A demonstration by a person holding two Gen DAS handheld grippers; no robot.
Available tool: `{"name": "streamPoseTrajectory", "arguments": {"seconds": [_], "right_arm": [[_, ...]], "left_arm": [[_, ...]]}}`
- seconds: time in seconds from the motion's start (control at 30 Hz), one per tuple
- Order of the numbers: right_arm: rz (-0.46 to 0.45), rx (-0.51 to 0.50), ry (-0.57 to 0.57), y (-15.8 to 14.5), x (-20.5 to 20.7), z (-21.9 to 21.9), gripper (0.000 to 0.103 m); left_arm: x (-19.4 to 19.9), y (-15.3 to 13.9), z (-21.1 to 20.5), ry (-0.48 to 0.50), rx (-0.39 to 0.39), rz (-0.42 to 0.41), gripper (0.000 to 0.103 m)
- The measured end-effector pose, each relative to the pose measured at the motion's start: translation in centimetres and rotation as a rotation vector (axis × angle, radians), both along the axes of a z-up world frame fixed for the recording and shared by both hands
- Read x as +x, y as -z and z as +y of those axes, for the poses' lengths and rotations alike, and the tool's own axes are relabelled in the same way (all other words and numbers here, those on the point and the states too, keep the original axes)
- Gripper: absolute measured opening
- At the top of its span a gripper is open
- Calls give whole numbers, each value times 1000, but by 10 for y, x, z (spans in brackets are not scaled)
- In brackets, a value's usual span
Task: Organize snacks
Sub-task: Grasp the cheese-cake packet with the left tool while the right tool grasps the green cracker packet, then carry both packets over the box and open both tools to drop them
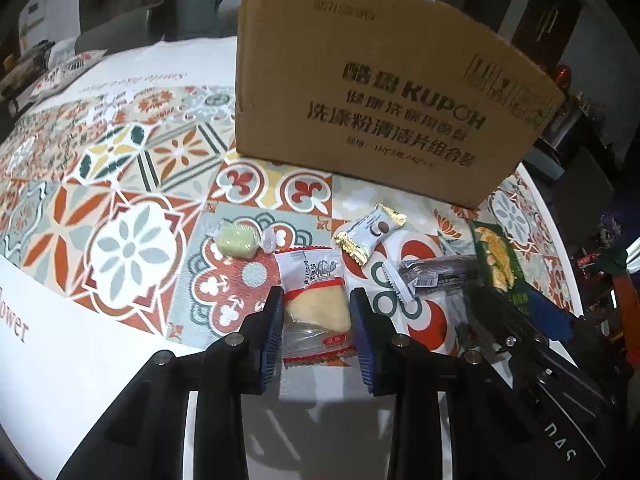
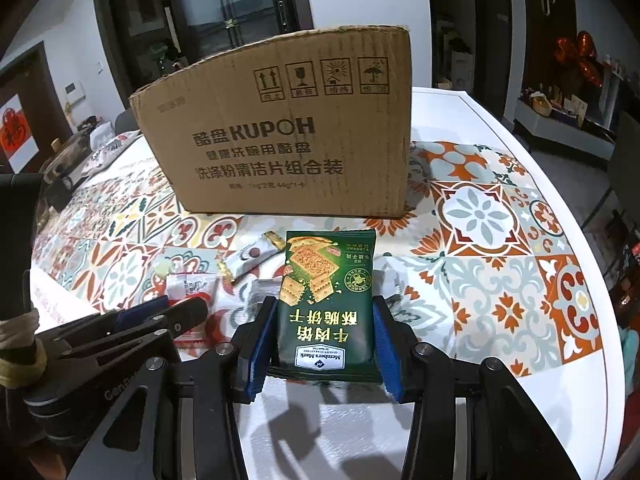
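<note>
Snack packets lie in a loose row on the patterned tabletop (image 1: 132, 184), just in front of the cardboard box (image 2: 280, 136) standing at the far side. The left gripper (image 1: 316, 316) has its blue fingers (image 1: 272, 320) set either side of a red-and-white cake packet (image 1: 314, 304); they look close to the wrapper, but whether they press it I cannot tell. To its right, the right gripper (image 2: 324, 340) brackets a green cracker packet (image 2: 330, 300) the same way, its fingers spread about as wide as the packet, with contact again unclear.

Both packets look feather-light and slick, being glossy film that could slide or crumple. The cake inside seems soft and squashable, so a gentle hold across its middle would suit. The crackers are likely brittle; pinching the packet's long edges lightly should spare them. Farther off lie a green wrapped sweet (image 1: 236, 240), a gold-edged white sachet (image 1: 370, 234) and a dark bar wrapper (image 1: 436, 274).
</note>
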State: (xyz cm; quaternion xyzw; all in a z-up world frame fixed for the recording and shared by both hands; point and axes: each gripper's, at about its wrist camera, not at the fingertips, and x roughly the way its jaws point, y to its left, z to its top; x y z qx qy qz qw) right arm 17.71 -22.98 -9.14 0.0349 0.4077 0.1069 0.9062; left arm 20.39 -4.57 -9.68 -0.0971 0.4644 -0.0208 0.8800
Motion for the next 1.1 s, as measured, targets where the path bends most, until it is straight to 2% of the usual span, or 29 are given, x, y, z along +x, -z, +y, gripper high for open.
{"name": "streamPoseTrajectory", "arguments": {"seconds": [0.33, 0.6, 0.87, 1.1], "right_arm": [[-32, 1, 1, -24, -8, 8, 47], [-95, 7, 0, -61, -6, 12, 47], [-149, 4, 5, -95, 6, 14, 47], [-192, -17, -3, -126, 25, 18, 47]], "left_arm": [[-16, -41, 13, 49, 19, -142, 33], [-17, -77, 22, 94, 18, -238, 33], [-2, -113, 29, 143, 13, -310, 33], [19, -149, 29, 184, 52, -371, 33]]}}
